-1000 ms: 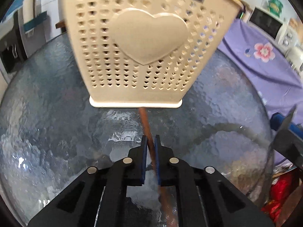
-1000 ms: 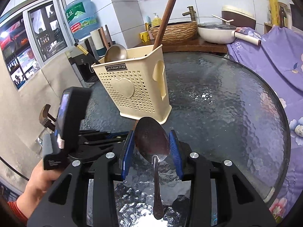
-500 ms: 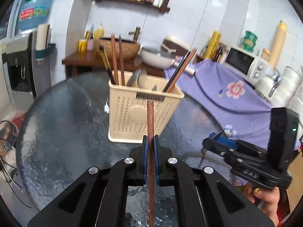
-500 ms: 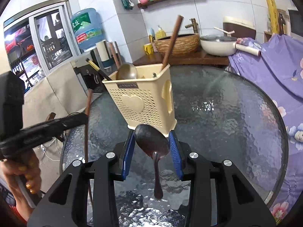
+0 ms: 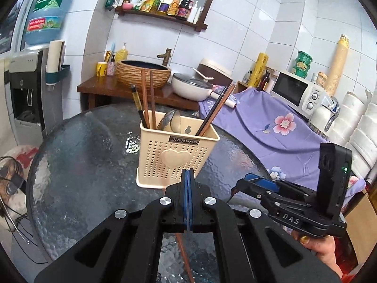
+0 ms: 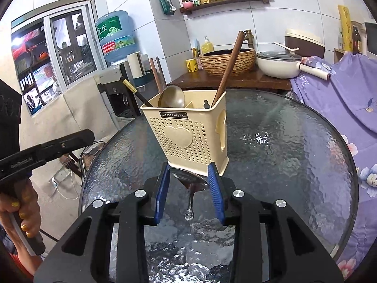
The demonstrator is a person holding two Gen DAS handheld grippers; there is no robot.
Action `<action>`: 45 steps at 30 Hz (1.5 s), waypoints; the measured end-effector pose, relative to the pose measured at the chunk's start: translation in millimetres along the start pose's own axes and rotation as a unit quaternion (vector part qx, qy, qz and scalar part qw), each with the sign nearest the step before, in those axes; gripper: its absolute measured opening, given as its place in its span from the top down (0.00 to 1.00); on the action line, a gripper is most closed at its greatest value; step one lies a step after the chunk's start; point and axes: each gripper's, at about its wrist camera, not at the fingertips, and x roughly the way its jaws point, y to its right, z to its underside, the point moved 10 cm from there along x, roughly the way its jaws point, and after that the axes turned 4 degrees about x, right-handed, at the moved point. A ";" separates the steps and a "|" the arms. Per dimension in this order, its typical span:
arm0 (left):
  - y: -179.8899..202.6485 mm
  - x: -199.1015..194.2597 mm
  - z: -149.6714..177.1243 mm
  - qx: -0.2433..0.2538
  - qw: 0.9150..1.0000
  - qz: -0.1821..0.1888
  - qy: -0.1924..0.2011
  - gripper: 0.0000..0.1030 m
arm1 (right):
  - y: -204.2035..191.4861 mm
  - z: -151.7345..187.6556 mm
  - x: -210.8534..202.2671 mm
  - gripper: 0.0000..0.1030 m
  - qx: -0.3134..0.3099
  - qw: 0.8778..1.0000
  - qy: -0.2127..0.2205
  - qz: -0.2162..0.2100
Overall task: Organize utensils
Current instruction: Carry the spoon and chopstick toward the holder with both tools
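Observation:
A cream perforated utensil holder [image 5: 179, 155] [image 6: 188, 132] stands on the round glass table [image 5: 89, 155], with several chopsticks and a metal spoon in it. My left gripper [image 5: 187, 176] hovers just in front of it, shut on a brown chopstick [image 5: 183, 254] whose length shows only below the jaws. In the right wrist view the left gripper [image 6: 87, 138] hangs at the left, off the table edge. My right gripper [image 6: 189, 168] has its blue pads pressing the bowl of a metal spoon [image 6: 190, 180]; the jaws are closing, and the handle hangs down toward the camera.
A purple flowered cloth [image 5: 271, 127] covers the surface to the right, with a microwave [image 5: 299, 92] behind it. Beyond the table stands a wooden counter [image 5: 103, 87] with a woven basin and a white pan. A water dispenser [image 5: 26, 89] and floor cables sit to the left.
The left gripper rose and pulled back from the holder with the chopstick; the stick, pointing up half a second ago, now shows only below the pads. The spoon tipped flatter in the right gripper.

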 end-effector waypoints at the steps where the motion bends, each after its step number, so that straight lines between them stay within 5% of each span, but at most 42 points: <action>1: -0.4 -0.1 0.0 0.002 1.000 -0.005 0.002 1.00 | -0.8 -0.4 0.1 0.67 -0.001 1.000 0.001 0.001; 5: -9.2 8.2 5.1 -0.005 1.000 -0.015 -0.007 1.00 | 1.3 -0.7 1.7 0.67 -0.003 1.000 0.001 0.008; 8: -30.9 20.6 16.1 0.002 0.997 -0.069 -0.020 0.97 | 3.1 -0.7 2.2 0.67 -0.001 1.000 0.000 0.009; 9: -35.2 27.4 21.6 0.001 0.997 -0.074 -0.032 0.83 | 3.8 -0.4 2.2 0.67 0.000 1.000 0.000 0.009; 10: -40.2 36.5 29.6 -0.012 0.996 -0.071 -0.048 0.56 | 4.9 -0.1 2.3 0.67 0.000 1.000 0.000 0.010; 12: -43.8 56.7 46.8 -0.018 0.994 -0.070 -0.083 0.40 | 6.7 0.5 2.1 0.67 0.004 1.000 -0.001 0.012; 20: -19.0 127.5 99.5 0.030 0.981 -0.061 -0.182 0.45 | 18.0 -4.9 -8.9 0.67 0.009 1.000 0.010 0.026; 29: -20.0 170.8 103.7 0.074 0.968 -0.117 -0.209 0.71 | 21.1 -2.0 -17.4 0.67 0.007 1.000 0.009 0.022; 31: -19.3 171.7 102.4 0.081 0.966 -0.116 -0.215 0.89 | 20.0 -2.2 -16.7 0.67 0.005 1.000 0.009 0.020; 39: -20.0 175.2 96.7 0.072 0.968 -0.113 -0.210 0.94 | 16.1 -1.8 -12.6 0.67 -0.003 1.000 0.009 0.022; 45: -12.6 149.9 91.8 0.042 0.979 -0.081 -0.182 0.94 | 20.0 -1.8 -13.1 0.67 0.001 1.000 0.009 0.024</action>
